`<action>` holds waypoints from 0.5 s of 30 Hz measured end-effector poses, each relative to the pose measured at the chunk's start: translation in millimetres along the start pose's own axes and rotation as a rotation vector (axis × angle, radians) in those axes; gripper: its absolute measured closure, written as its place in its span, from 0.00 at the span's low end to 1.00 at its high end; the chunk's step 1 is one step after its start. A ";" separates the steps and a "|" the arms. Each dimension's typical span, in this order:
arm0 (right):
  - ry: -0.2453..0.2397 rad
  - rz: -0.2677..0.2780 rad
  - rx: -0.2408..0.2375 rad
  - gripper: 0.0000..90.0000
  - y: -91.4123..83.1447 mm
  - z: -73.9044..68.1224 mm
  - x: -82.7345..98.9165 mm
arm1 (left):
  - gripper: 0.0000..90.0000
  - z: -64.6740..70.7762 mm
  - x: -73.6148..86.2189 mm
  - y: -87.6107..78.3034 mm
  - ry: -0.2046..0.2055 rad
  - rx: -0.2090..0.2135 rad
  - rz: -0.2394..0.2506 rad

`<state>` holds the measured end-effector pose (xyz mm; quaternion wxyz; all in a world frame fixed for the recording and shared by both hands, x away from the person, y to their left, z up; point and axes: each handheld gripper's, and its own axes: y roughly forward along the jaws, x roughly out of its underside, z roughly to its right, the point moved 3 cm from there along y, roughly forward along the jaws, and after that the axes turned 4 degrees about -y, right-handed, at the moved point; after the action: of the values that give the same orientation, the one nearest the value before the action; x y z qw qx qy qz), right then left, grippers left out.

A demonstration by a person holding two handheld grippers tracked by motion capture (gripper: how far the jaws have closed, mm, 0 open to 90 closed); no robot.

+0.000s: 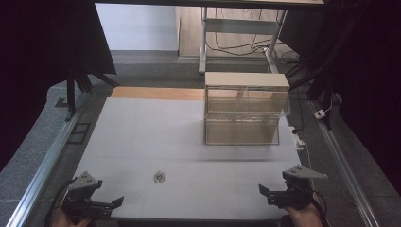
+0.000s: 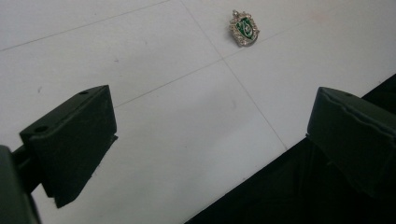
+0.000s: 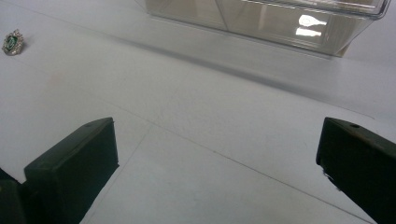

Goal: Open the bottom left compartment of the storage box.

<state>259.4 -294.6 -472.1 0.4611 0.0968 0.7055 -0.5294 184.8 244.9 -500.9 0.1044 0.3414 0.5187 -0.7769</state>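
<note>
1. The white worktop (image 1: 142, 137) takes up the middle of the high view, with thin seam lines crossing its surface.
2. A small shield-shaped pendant (image 1: 159, 177), green in the middle with a pale sparkling rim, lies flat on the worktop toward 6 o'clock in the high view, a little left of centre.
3. The left hand-held gripper (image 1: 113, 202) sits at about 7 o'clock in the high view, at the near edge of the worktop, with a grey three-cornered plate on top and a hand under it.
4. In the left gripper view its two black jaws stand wide apart with nothing between them; the pendant (image 2: 243, 28) lies ahead at about 1 o'clock, well apart from the jaws, and the worktop's near edge runs under the right-side jaw.
5. The right hand-held gripper (image 1: 263, 190) sits at about 5 o'clock in the high view, also at the near edge, its jaws pointing toward the left one.
6. In the right gripper view its jaws are likewise spread wide and empty above bare worktop; the pendant (image 3: 12, 42) shows far off at 10 o'clock.
7. A clear plastic case (image 1: 246, 111) with a pale top stands on the worktop toward 1 o'clock in the high view, well apart from the pendant and both grippers; its lower edge (image 3: 261, 21) crosses the right gripper view at 12 o'clock.
</note>
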 end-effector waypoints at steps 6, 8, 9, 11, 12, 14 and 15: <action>-0.004 -0.012 0.006 0.00 0.8 0.0 -0.4 | 0.01 -0.5 0.2 -1.5 -0.002 0.026 0.010; 0.000 -0.008 0.007 0.00 0.7 0.0 -1.0 | 0.01 -1.2 0.1 -1.8 -0.003 0.032 0.012; 0.004 -0.002 0.012 0.00 0.1 0.3 -1.3 | 0.01 -1.7 0.1 -2.1 -0.004 0.044 0.015; 0.010 0.011 0.014 0.00 -0.6 1.1 -2.2 | 0.01 -2.7 0.5 -3.1 -0.010 0.073 0.026; 0.009 0.014 0.016 0.00 -0.9 1.5 -2.4 | 0.01 -2.7 0.5 -3.1 -0.010 0.073 0.026; 0.009 0.017 0.015 0.00 -0.5 1.9 -2.7 | 0.01 -3.2 0.5 -3.6 -0.008 0.083 0.026; 0.009 0.015 0.014 0.00 -0.1 2.0 -2.9 | 0.01 -3.2 0.5 -3.6 -0.008 0.083 0.026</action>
<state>262.1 -295.4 -469.9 0.4614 0.1077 0.7031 -0.5302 183.9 249.4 -499.3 0.1022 0.3491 0.4811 -0.7976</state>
